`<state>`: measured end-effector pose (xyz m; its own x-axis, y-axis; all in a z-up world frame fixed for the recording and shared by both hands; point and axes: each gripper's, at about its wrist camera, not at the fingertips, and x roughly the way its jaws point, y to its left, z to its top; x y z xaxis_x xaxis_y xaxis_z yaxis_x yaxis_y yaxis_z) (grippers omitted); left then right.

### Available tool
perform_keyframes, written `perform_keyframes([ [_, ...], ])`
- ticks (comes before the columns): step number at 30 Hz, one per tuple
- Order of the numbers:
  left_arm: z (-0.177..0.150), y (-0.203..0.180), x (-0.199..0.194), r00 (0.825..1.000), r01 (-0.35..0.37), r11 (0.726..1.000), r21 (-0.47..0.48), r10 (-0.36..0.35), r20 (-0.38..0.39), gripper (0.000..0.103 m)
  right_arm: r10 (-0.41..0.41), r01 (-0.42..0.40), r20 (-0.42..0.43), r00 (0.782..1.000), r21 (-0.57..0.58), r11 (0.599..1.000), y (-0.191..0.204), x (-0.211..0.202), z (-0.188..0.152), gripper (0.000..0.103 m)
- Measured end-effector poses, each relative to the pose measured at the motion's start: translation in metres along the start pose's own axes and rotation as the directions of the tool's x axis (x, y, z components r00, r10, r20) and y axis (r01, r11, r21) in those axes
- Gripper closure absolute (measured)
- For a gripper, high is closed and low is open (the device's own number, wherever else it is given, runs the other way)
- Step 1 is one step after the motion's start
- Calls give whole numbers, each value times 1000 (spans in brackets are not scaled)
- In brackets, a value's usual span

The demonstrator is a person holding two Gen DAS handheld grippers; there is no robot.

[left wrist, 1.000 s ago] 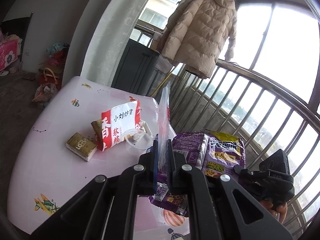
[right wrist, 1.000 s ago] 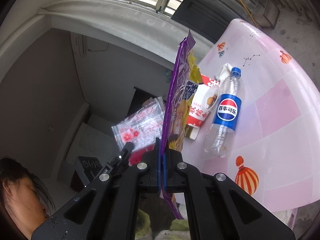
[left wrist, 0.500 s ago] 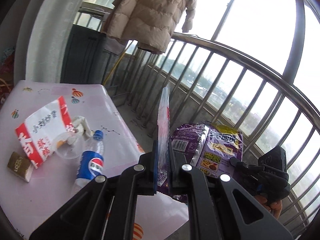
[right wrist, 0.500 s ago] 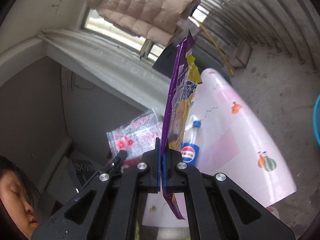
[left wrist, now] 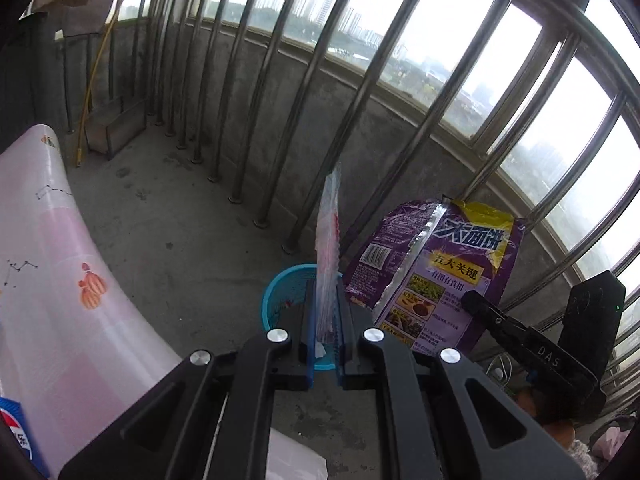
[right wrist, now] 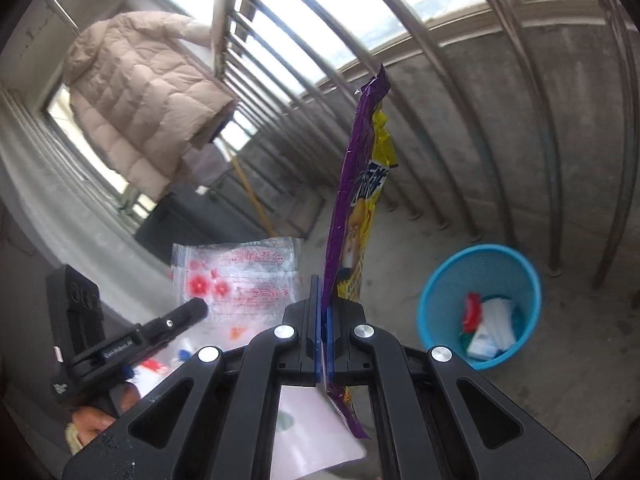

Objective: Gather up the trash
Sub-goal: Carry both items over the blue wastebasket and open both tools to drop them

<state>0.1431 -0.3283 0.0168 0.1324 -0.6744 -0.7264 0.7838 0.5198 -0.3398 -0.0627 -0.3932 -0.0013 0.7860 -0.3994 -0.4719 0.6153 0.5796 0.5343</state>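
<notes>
My left gripper (left wrist: 325,312) is shut on a clear plastic bag with red print (left wrist: 328,240), held upright and edge-on; the bag also shows flat in the right wrist view (right wrist: 240,276). My right gripper (right wrist: 324,320) is shut on a purple and yellow snack wrapper (right wrist: 356,184), which also shows in the left wrist view (left wrist: 432,276). A blue mesh waste basket (right wrist: 436,300) stands on the concrete floor to the lower right, with several pieces of trash in it. In the left wrist view the basket (left wrist: 276,300) sits just behind my fingers.
The pink patterned table (left wrist: 60,280) curves along the left. A Pepsi bottle label (left wrist: 16,436) shows at the lower left edge. Metal balcony railing (left wrist: 304,80) and a low concrete wall run behind the basket. A beige puffer coat (right wrist: 136,96) hangs at the left.
Both grippers have swung right, away from the table and its trash, toward the balcony floor. The blue basket has come into view. Both still hold their wrappers.
</notes>
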Motion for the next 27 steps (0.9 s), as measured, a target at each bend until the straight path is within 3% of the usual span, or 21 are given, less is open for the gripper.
perform_keyframes([
  [3,10,-10,65,994,-10,1000,22,12,-109,96,-171,173,32,985,-103,980,-14,25,-5,102],
  [10,13,-14,177,971,-28,1000,12,30,-238,95,-307,302,-5,952,-178,937,-71,102,-25,100],
  [12,9,-9,209,959,-61,998,5,60,-276,82,-361,339,-60,931,-230,912,-89,135,-39,94],
  [13,7,-5,222,951,-80,997,-3,76,-300,68,-380,344,-114,918,-247,906,-100,153,-48,87],
  [14,4,-1,228,944,-100,995,-15,91,-318,65,-379,333,-170,910,-245,910,-110,166,-56,68],
  [15,1,3,231,940,-109,994,-32,92,-330,65,-371,321,-215,904,-234,918,-118,174,-63,56],
  [17,-1,9,229,942,-110,992,-64,83,-326,65,-360,313,-247,900,-210,926,-129,174,-72,56],
  [20,1,14,218,950,-111,991,-71,85,-299,65,-293,278,-224,930,-95,956,-143,152,-75,46],
  [25,6,15,189,966,-130,989,-67,112,-233,65,-240,258,-229,943,50,965,-158,143,-70,46],
  [27,8,16,174,971,-128,990,-60,113,-212,65,-233,254,-233,944,63,965,-155,139,-70,52],
])
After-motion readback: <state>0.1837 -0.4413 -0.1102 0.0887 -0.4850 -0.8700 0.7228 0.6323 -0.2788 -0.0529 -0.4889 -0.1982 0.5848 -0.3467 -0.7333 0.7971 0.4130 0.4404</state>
